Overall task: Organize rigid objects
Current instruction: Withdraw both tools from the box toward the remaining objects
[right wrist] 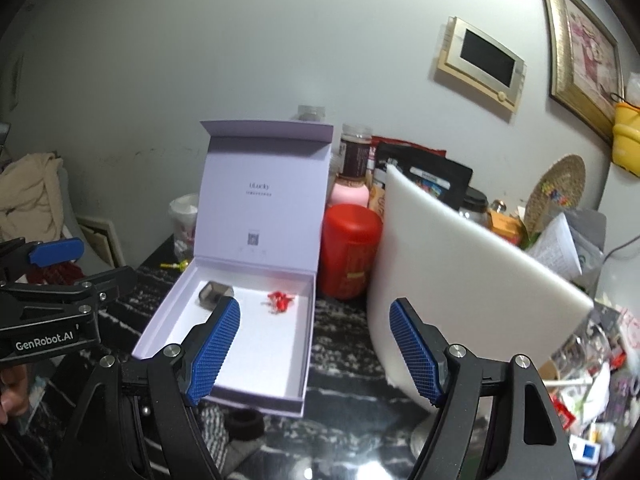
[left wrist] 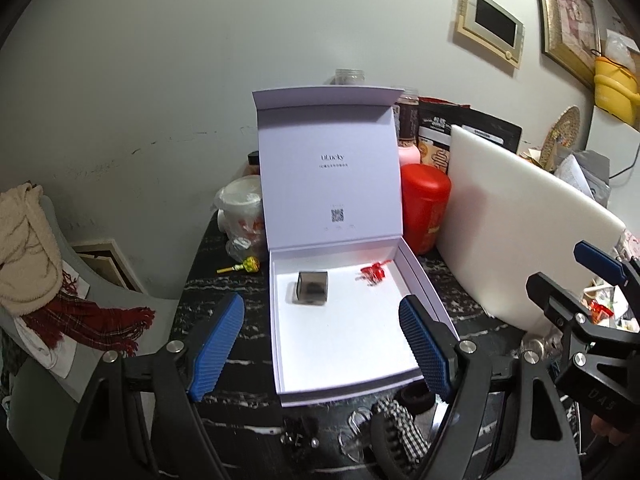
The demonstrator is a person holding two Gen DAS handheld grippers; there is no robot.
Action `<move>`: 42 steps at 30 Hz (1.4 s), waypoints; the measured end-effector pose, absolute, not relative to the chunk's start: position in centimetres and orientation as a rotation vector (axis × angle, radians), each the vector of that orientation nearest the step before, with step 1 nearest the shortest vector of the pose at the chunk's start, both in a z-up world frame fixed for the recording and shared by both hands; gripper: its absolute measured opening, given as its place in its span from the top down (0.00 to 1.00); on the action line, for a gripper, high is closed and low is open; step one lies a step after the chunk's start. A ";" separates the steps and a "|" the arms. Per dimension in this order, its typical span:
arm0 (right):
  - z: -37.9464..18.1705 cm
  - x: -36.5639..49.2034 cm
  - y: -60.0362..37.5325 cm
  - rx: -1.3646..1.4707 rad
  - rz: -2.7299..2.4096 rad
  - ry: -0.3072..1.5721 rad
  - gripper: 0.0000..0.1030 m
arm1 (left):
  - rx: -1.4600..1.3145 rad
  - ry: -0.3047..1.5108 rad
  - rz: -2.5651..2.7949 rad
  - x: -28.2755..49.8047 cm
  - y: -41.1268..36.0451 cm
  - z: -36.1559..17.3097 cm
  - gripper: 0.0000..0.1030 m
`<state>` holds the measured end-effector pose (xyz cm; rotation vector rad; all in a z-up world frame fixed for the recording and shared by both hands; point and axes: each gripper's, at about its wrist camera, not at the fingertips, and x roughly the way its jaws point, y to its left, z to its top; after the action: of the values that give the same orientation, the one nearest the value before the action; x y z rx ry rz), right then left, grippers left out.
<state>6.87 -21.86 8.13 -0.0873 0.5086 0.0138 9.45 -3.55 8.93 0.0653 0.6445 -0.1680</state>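
Note:
An open pale lilac gift box [left wrist: 360,376] [right wrist: 296,364] lies on the dark marbled table, lid upright. Inside are a small smoky grey cube [left wrist: 313,287] [right wrist: 215,294] and a red hair clip [left wrist: 374,273] [right wrist: 280,302]. My left gripper [left wrist: 322,344] is open and empty, above the box's near half. My right gripper [right wrist: 314,350] is open and empty, above the box's right front corner; it also shows in the left wrist view [left wrist: 568,280]. A checkered scrunchie [left wrist: 398,428], a black hair tie [left wrist: 416,398] [right wrist: 244,424] and clear clips [left wrist: 354,434] lie in front of the box.
A white board [left wrist: 516,248] [right wrist: 460,280] leans right of the box. A red canister [left wrist: 424,204] [right wrist: 350,252], jars and bags stand behind. A lollipop [left wrist: 246,266] and bagged cup [left wrist: 242,212] sit left. A chair with scarves [left wrist: 48,280] stands left of the table.

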 end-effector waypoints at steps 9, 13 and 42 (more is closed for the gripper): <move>5.9 4.3 -22.1 -0.071 0.004 0.556 0.24 | 0.064 0.680 -0.194 6.9 -3.6 6.9 0.22; 4.9 3.6 -22.2 -0.053 0.008 0.580 0.24 | 0.072 0.694 -0.200 6.1 -3.6 5.9 0.22; -3.3 2.8 -20.1 0.038 0.137 0.727 0.24 | 0.011 0.840 -0.233 5.7 0.0 -1.6 0.22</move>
<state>2.83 -20.11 -3.26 0.0377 0.7273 0.1369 5.74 0.01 -1.62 0.0114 0.8400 -0.2332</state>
